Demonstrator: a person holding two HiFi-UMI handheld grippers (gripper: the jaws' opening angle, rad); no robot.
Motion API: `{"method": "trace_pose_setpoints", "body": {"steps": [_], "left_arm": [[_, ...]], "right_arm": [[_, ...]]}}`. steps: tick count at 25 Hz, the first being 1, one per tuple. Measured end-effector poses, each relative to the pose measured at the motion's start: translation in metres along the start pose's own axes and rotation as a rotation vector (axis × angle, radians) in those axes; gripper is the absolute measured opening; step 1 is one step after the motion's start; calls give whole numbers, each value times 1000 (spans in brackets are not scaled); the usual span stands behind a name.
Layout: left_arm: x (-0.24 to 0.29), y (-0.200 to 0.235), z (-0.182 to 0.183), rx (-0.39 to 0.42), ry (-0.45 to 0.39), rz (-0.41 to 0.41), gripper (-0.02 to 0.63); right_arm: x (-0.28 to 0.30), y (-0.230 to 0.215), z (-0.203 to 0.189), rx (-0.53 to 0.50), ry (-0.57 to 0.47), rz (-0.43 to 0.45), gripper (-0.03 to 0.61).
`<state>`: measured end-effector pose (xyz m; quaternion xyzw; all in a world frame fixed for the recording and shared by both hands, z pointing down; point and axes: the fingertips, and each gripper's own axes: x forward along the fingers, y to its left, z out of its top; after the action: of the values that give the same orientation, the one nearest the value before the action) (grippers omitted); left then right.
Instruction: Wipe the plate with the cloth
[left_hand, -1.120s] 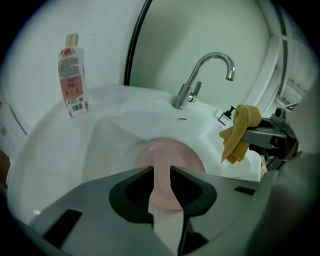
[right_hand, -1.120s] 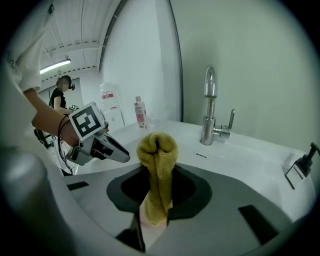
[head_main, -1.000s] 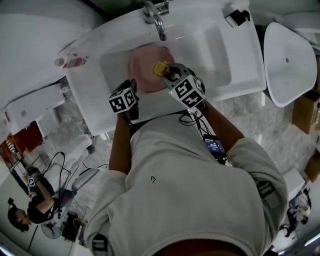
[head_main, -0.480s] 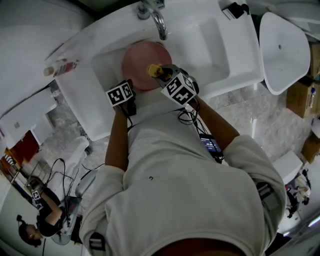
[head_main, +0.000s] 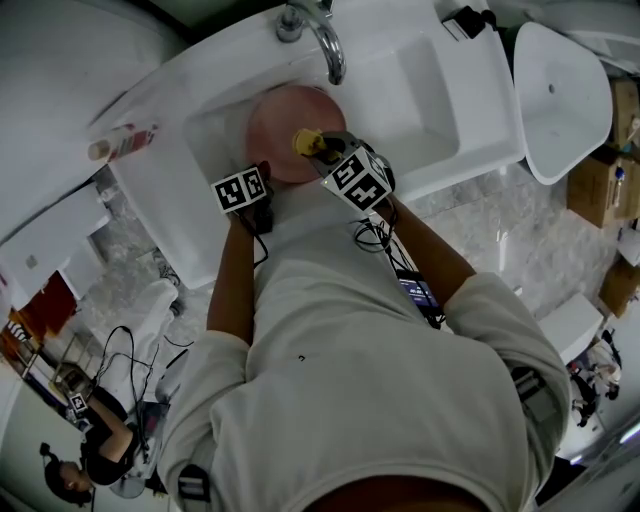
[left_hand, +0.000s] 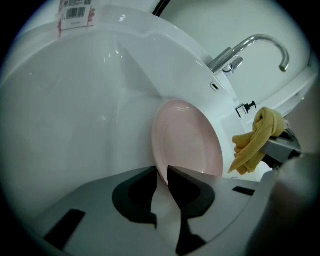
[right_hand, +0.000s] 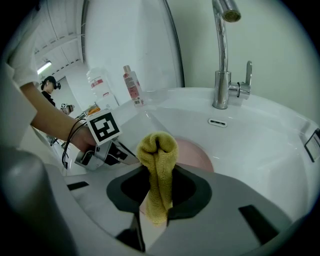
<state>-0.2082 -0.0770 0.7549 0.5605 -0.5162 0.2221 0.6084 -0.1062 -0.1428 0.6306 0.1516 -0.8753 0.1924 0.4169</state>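
My left claw (left_hand: 162, 172) pinches the pink plate (left_hand: 187, 140) by its rim | plate stands tilted in the white sink (left_hand: 75, 100) | my right claw (right_hand: 156, 175) squeezes the yellow cloth (right_hand: 158, 150) near the plate | bottle (right_hand: 132, 86) label too small to read

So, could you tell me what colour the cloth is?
The terry cloth is mustard yellow, clearest in the right gripper view.

Cameras: three, all on one sink (head_main: 430, 100).
I get the head view from high up, steeply down onto the sink; both gripper views sit low and close in the basin, facing the far tap (left_hand: 225, 57); all three share the pink plate (head_main: 275, 125).
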Motion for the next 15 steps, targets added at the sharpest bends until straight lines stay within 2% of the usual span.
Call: {"method": "trace_pose_setpoints", "body": {"steps": [4,15], "left_arm": [[-14,0,9,16,-52,5,75],[-63,-5,37,289,-153,132,73]], "right_arm": [[2,-3,0,17,-1,-1,86],[12,-23,1,27,-22,-12,86]]}}
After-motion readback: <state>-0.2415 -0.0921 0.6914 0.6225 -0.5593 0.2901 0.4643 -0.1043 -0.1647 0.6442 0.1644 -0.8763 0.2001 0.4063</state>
